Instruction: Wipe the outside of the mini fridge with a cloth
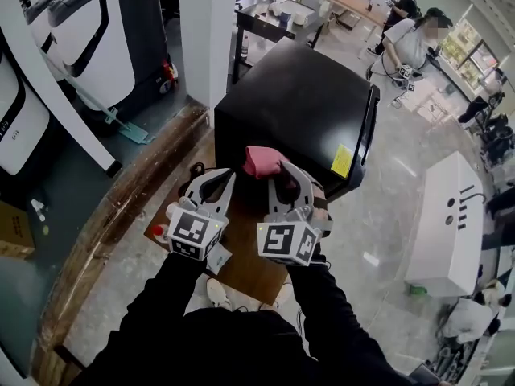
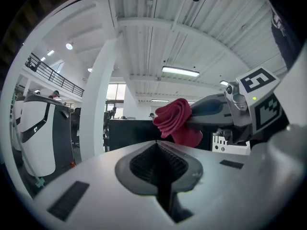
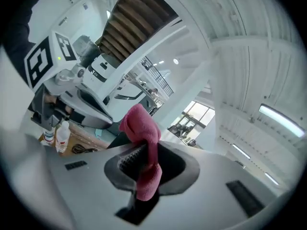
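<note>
Now, across the head view:
Left gripper (image 1: 216, 182): lower centre-left, jaws pressed together on nothing, tips aimed up the frame toward the fridge.
Cloth (image 1: 261, 161): pink and bunched, just right of that; its long axis runs along the right gripper's jaws, wad past the tips, tail back between them.
Right gripper (image 1: 279, 170): centre, clamped on the cloth.
Mini fridge (image 1: 298, 103): black, upper centre, beyond both grippers; contact with the cloth unclear.
</note>
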Demonstrator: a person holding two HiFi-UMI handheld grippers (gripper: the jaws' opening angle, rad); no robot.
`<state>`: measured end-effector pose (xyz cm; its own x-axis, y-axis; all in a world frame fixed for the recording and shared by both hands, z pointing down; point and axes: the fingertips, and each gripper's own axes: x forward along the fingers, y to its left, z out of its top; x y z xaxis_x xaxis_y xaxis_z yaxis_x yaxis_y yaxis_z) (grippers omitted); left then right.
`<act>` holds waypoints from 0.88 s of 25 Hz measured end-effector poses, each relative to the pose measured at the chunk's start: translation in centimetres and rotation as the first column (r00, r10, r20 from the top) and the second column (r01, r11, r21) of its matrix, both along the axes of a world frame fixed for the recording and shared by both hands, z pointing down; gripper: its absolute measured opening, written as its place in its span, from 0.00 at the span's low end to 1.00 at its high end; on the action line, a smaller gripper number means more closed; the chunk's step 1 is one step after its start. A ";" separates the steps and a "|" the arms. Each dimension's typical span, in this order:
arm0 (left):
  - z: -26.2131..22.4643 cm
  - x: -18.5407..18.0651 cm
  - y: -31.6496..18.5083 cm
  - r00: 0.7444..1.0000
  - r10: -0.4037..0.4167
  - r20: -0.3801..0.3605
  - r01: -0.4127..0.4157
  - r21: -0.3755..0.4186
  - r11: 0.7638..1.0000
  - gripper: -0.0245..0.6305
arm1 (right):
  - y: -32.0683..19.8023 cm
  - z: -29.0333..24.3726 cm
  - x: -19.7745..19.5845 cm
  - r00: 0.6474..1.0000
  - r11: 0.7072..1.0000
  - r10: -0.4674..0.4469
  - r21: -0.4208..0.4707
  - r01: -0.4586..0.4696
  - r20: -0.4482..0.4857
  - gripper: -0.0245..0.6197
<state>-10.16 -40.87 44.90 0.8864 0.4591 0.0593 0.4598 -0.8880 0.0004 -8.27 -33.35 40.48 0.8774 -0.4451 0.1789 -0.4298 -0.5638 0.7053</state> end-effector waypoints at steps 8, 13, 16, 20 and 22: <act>0.6 -0.5 -1.2 1.000 -0.008 0.005 0.008 -0.028 1.000 0.05 | -2.3 2.8 3.3 0.995 0.977 0.073 -0.194 -0.084 -0.066 0.13; 2.2 -0.1 -1.8 0.999 -0.013 0.035 0.014 -0.023 1.000 0.05 | -3.5 6.1 4.4 0.996 0.975 0.082 -0.204 -0.085 -0.027 0.13; 3.5 0.3 -2.4 0.998 -0.017 0.062 0.018 -0.016 1.000 0.05 | -4.4 7.6 4.7 0.997 0.974 0.079 -0.212 -0.076 0.005 0.13; 5.7 0.5 -2.1 0.993 -0.015 0.115 0.015 -0.003 1.000 0.05 | -4.6 12.3 4.6 0.993 0.969 0.070 -0.244 -0.045 0.093 0.13; 6.9 0.8 -1.9 0.989 -0.006 0.145 0.005 0.004 1.000 0.05 | -4.8 14.7 4.8 0.989 0.967 0.071 -0.251 -0.037 0.129 0.13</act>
